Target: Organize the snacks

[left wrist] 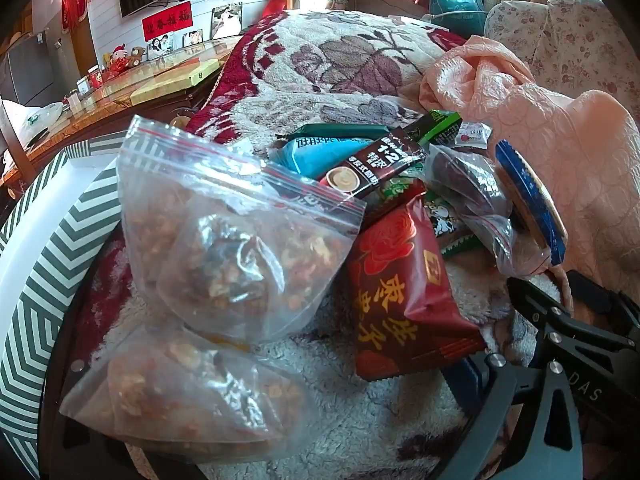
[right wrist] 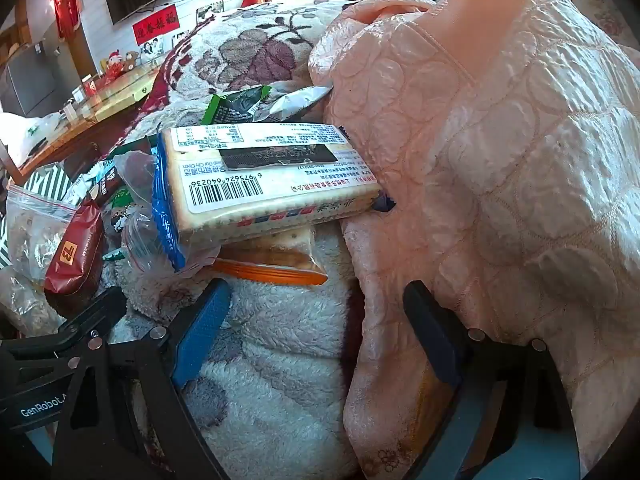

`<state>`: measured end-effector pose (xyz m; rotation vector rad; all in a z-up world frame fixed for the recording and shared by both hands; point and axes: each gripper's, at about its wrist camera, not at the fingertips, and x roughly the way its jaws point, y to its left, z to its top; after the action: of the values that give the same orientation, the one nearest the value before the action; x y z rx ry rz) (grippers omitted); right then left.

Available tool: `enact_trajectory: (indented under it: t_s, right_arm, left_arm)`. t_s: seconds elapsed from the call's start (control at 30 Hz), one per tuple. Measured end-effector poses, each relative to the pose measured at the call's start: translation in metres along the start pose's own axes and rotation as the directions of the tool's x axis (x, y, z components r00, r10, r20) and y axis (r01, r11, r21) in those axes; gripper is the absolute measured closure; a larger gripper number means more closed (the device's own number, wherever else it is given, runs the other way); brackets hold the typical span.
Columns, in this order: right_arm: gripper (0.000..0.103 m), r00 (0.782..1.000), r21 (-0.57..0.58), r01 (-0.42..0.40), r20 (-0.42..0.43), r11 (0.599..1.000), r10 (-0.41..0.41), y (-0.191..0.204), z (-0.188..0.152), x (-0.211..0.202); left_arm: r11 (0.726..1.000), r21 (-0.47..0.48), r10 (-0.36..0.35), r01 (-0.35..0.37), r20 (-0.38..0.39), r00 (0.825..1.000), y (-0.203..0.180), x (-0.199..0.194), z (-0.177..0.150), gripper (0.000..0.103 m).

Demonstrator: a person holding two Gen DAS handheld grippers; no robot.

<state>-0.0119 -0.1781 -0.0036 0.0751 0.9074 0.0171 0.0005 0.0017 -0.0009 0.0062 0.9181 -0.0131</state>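
Right wrist view: right claw [right wrist: 316, 344] spread wide, empty, above fleecy blanket [right wrist: 280, 320]. Just ahead, cracker pack [right wrist: 264, 176]: stiff, light, brittle (best pinched across short sides). Left claw [left wrist: 304, 432] likewise agape, over zip bag [left wrist: 224, 240] of walnuts: soft, lumpy, slippery. Beside it, striped box [left wrist: 52, 240], contents hidden.

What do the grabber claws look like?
Both are black plastic frames joined with round silver bolts. The right gripper has a bumpy blue pad on one finger, and white lettering reading "GenRobot" shows beside it on the other gripper's body. In the left wrist view the left gripper shows one dark finger, while the black arm nearby carries grey letters "DAS". No cables or sleeves show.
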Motion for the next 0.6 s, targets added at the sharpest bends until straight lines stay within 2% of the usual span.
enact_trajectory:
  t_s: [0.6]
  right_arm:
    - [0.014, 1.000, 0.003, -0.004, 0.001, 1.000, 0.004, -0.0001, 0.0000, -0.0001]
  left_arm:
    - [1.000, 0.000, 0.000, 0.000, 0.000, 1.000, 0.0000, 0.0000, 0.0000, 0.000]
